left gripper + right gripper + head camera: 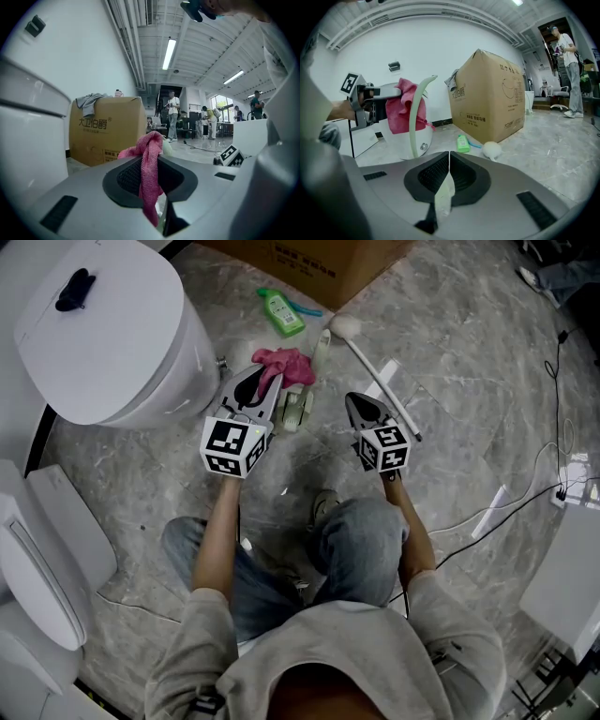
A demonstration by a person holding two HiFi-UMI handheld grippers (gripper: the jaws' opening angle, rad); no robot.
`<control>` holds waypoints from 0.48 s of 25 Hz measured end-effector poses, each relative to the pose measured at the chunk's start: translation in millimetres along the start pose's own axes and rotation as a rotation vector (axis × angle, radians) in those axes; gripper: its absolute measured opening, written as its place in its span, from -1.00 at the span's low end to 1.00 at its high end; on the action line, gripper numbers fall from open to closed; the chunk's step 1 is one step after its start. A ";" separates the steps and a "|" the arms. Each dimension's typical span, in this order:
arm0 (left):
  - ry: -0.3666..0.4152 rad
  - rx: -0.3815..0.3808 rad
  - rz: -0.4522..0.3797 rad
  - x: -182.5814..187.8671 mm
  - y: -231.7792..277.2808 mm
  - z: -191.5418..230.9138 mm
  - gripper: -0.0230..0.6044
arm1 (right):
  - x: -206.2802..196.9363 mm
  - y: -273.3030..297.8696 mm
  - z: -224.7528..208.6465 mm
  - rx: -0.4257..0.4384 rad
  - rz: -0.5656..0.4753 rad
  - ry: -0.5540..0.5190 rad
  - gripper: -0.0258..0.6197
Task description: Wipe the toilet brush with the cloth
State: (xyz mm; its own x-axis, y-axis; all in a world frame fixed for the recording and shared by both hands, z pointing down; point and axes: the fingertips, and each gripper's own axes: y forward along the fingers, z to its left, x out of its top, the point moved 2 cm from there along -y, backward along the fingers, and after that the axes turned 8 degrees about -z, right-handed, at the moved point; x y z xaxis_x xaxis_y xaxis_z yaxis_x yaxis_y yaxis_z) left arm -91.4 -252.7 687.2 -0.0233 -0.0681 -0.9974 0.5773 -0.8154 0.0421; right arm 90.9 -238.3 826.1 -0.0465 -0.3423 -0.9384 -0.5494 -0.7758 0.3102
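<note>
My left gripper point(255, 376) is shut on a pink cloth point(283, 362), which bunches out past its tips and hangs between the jaws point(149, 161) in the left gripper view. Right beside the cloth rises the curved pale green handle of the toilet brush point(321, 351), which stands up between the two grippers point(415, 117). My right gripper point(356, 401) is shut on a thin pale green part point(444, 187) that seems to belong to this brush. In the right gripper view the cloth point(401, 112) sits just behind the handle; whether they touch I cannot tell.
A white toilet point(103, 334) stands at the left and a cardboard box point(319, 263) at the back. A green bottle point(281, 313) and a white-headed stick brush point(345, 326) lie on the marble floor. Cables point(553, 381) run at the right. People stand far off point(172, 115).
</note>
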 end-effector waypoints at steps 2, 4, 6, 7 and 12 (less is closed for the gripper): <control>-0.012 0.005 0.028 -15.5 -3.2 -0.8 -0.69 | -2.7 -0.8 -1.6 -0.004 0.004 0.001 -0.82; -0.024 0.008 0.059 -32.4 -6.5 -2.0 -0.69 | -6.0 -1.9 -2.7 -0.008 0.010 0.001 -0.82; -0.037 0.012 0.092 -50.0 -9.4 -2.9 -0.69 | -8.5 -3.2 -3.7 -0.011 0.015 0.001 -0.82; -0.044 0.015 0.107 -58.7 -10.8 -3.2 -0.69 | -9.4 -3.7 -4.3 -0.012 0.017 0.001 -0.82; -0.078 0.032 0.178 -100.6 -18.3 -5.6 -0.69 | -12.7 -6.5 -6.7 -0.017 0.025 0.000 -0.82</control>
State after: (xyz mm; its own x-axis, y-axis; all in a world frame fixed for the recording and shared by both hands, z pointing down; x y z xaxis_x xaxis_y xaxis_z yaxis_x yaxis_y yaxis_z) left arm -95.1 -227.7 786.4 0.0130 -0.2556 -0.9667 0.5520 -0.8043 0.2201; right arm 100.6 -232.4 837.0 -0.0603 -0.3614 -0.9304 -0.5334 -0.7762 0.3361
